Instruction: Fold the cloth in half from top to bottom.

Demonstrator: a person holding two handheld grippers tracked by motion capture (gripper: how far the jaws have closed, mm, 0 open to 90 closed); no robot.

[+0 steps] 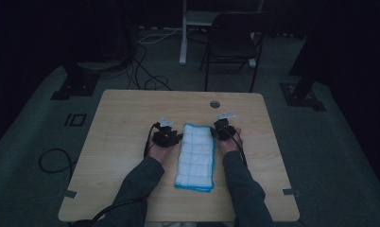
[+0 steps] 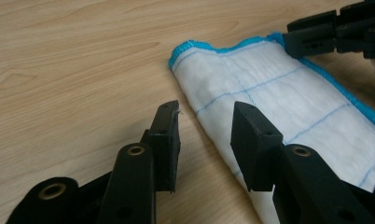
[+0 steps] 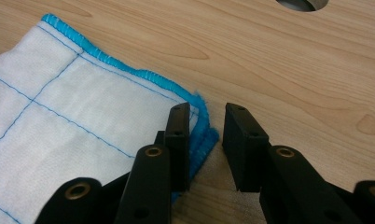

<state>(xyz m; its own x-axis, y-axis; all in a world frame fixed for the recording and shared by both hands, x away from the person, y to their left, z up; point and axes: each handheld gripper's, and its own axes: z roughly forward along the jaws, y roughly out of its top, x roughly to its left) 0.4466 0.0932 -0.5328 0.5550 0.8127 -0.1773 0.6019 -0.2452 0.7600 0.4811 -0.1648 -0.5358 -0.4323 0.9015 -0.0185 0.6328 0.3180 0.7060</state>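
Folded white cloth [image 1: 196, 157] with blue stitched edging and a thin blue grid lies flat near the middle of the wooden table [image 1: 122, 123], its long side running away from the person, between the two hands. At its far left corner sits the left gripper [image 1: 167, 135]; in the left gripper view its jaws stand apart with a clear gap and nothing between them — one finger [image 2: 164, 144] is over bare wood just beside the cloth's edge, the other over the cloth [image 2: 279, 107] itself, though whether it presses on the fabric cannot be told. At the far right corner sits the right gripper [image 1: 222, 128]. In the right gripper view its jaws are also parted, straddling the blue-hemmed corner of the cloth [image 3: 83, 116] — one finger [image 3: 178, 140] rests over the hem, the other is over bare table beside it, and the corner is not pinched. A round grommet hole [image 1: 214, 104] sits in the table beyond the cloth, well apart from it.
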